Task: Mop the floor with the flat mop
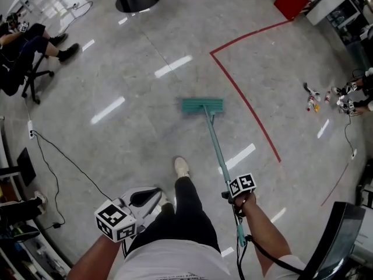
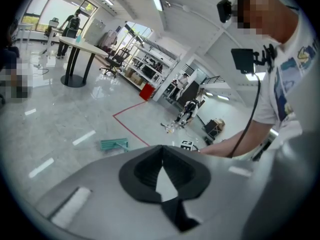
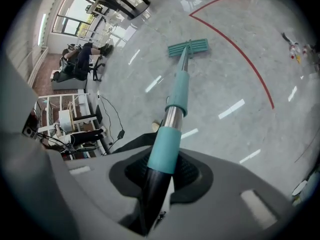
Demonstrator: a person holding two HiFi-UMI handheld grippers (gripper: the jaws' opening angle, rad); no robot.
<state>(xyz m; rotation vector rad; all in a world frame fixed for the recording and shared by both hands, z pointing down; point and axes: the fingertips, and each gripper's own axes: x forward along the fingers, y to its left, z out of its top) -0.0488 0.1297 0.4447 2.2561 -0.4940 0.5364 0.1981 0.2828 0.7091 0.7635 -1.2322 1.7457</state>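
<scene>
The flat mop's teal head lies flat on the grey floor ahead of me, just left of a red tape line. Its teal and metal handle slants back to my right gripper, which is shut on the handle's dark lower grip. In the right gripper view the handle runs out from between the jaws of the right gripper to the mop head. My left gripper hangs by my left leg, away from the mop. In its own view the left gripper is shut on nothing, with the mop head far ahead.
A red tape line bends across the floor at right. A seated person on an office chair is at the far left, a round table base at the top. A cable trails at left; small bottles lie at right.
</scene>
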